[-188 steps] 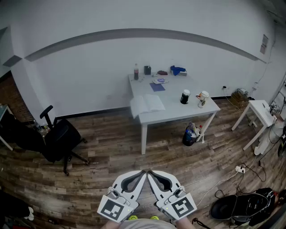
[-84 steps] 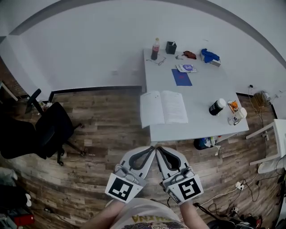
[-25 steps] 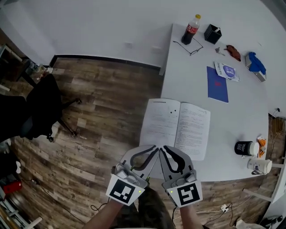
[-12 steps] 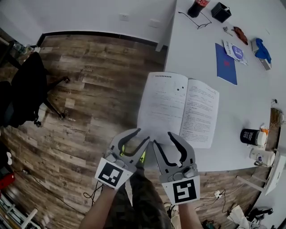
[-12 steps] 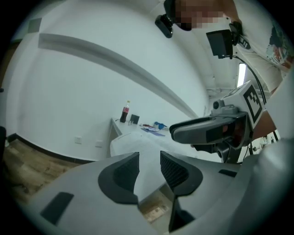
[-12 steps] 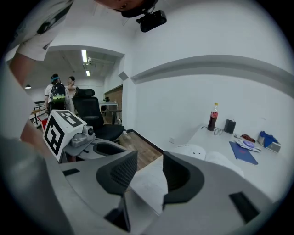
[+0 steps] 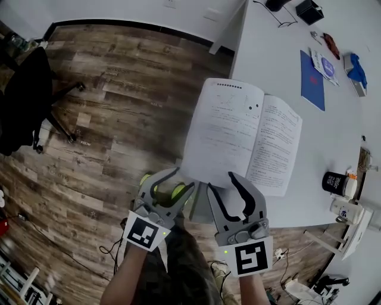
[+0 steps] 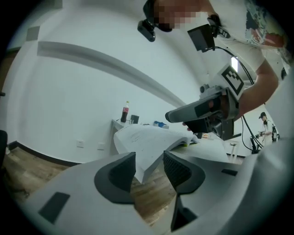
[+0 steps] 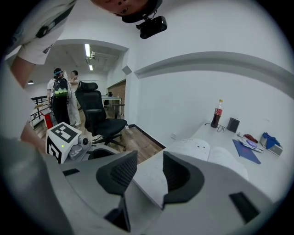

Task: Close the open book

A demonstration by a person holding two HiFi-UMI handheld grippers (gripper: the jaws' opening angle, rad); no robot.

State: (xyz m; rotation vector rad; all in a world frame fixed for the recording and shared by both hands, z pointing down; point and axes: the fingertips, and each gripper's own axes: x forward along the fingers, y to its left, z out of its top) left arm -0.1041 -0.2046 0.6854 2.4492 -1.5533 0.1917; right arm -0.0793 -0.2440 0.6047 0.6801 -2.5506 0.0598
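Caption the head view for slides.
Jaws just opened, gripping nothing: left gripper and right gripper tips at near edge of open book.

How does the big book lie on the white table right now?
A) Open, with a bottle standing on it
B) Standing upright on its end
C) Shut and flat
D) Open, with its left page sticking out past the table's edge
D: the open book lies spread flat, and its left page reaches past the edge of the table, out over the wooden floor.

Barely seen
Print on the open book [image 7: 241,131] is unreadably small; the bottle [image 7: 275,3] at the tabletop's far edge is cut off.
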